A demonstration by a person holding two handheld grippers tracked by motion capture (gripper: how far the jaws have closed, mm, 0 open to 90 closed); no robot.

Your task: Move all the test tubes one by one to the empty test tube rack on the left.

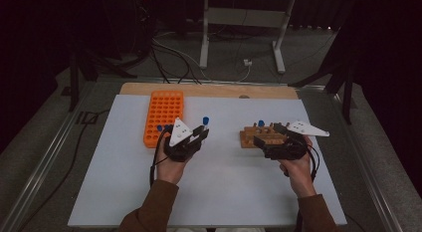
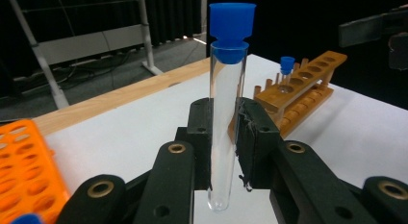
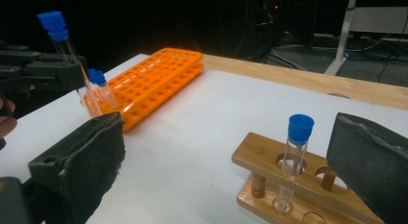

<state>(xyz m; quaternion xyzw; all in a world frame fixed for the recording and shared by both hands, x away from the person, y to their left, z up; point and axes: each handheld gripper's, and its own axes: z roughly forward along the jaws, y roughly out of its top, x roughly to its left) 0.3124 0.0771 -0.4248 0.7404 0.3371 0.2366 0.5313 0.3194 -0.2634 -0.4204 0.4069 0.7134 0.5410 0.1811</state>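
My left gripper (image 2: 226, 147) is shut on a clear test tube with a blue cap (image 2: 226, 113) and holds it upright above the white table. In the high view that gripper (image 1: 200, 135) is just right of the orange rack (image 1: 164, 115), and the held tube (image 1: 205, 123) sticks up from it. A wooden rack (image 1: 259, 137) lies to the right with one blue-capped tube (image 3: 296, 147) standing in its end hole. My right gripper (image 3: 231, 156) is open, its pads (image 3: 91, 156) wide apart on either side of that end of the wooden rack.
Two more blue-capped tubes (image 3: 98, 84) stand in the near corner of the orange rack (image 3: 154, 84). A white sheet (image 1: 219, 182) covers the table, with a wooden strip (image 1: 209, 90) along the far edge. Beyond it are a metal stand (image 1: 244, 23) and floor cables.
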